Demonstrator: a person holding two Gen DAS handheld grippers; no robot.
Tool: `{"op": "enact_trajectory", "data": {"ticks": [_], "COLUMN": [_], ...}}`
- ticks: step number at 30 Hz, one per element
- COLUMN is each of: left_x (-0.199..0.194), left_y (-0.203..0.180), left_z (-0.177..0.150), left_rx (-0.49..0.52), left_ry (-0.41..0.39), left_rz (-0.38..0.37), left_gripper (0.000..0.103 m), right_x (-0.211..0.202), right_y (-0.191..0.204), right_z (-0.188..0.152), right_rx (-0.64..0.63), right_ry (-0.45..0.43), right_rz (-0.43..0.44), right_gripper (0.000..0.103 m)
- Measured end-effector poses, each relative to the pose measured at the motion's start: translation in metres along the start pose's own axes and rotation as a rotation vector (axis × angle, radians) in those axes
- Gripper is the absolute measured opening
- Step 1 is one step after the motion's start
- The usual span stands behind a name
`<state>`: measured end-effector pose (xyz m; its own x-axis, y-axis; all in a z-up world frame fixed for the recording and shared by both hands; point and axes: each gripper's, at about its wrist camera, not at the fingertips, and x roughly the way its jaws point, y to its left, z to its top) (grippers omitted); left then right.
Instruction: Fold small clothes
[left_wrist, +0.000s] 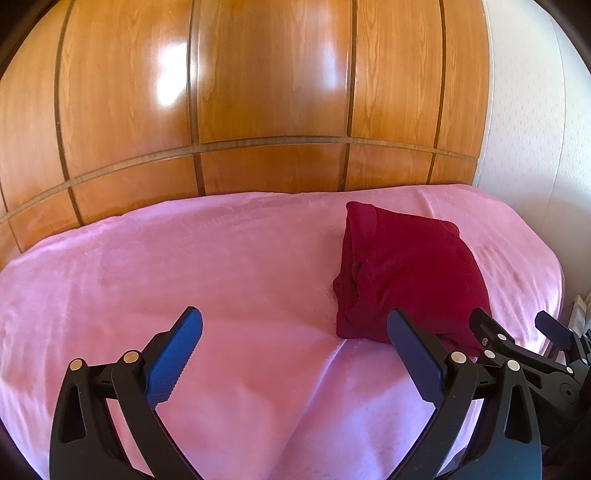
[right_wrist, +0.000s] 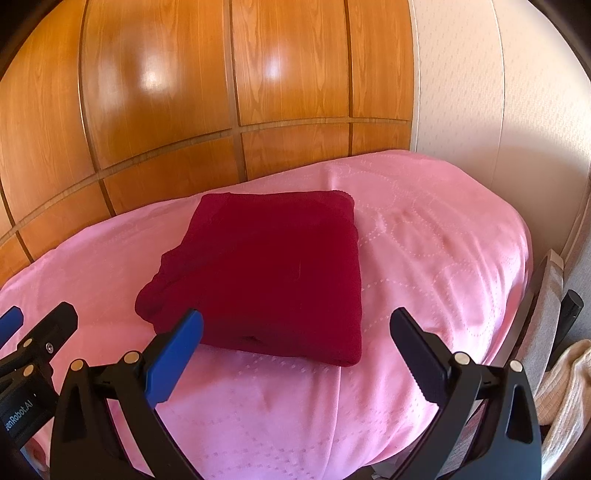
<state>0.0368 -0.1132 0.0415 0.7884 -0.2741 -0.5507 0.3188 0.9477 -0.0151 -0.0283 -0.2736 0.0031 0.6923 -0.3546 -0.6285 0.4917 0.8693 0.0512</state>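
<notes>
The dark red garment (right_wrist: 266, 273) is seen already folded into a thick, roughly square packet on the pink bedspread (right_wrist: 424, 258). It lies just ahead of the right gripper (right_wrist: 295, 350) and ahead and to the right of the left gripper (left_wrist: 295, 350). Both tongs are released, the 2 fingers spread wide, and nothing is held.

The left edge of the packet looks loose and layered, so the fold could probably be opened again if this side is caught or dragged by a finger. The bedspread is soft and wrinkled and could be pulled along with it.

The garment appears plush and matte. The bedspread is smooth, with a dotted stitched pattern.
</notes>
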Motion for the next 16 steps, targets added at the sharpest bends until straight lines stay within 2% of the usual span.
{"op": "enact_trajectory", "data": {"ticks": [5, 8, 16], "left_x": [0.003, 0.009, 0.022], "left_y": [0.001, 0.006, 0.022], "left_z": [-0.002, -0.003, -0.011], "left_rx": [-0.014, -0.038, -0.078], "left_ry": [0.002, 0.035, 0.083], "left_rz": [0.01, -0.006, 0.017], "left_gripper": [0.099, 0.099, 0.099], "right_x": [0.002, 0.002, 0.006], "right_y": [0.002, 0.002, -0.003], "right_z": [-0.002, -0.003, 0.002], "right_rx": [-0.009, -0.009, -0.003], "right_ry": [0.005, 0.006, 0.005], "right_rz": [0.0, 0.002, 0.01], "right_gripper": [0.101, 0.101, 0.101]}}
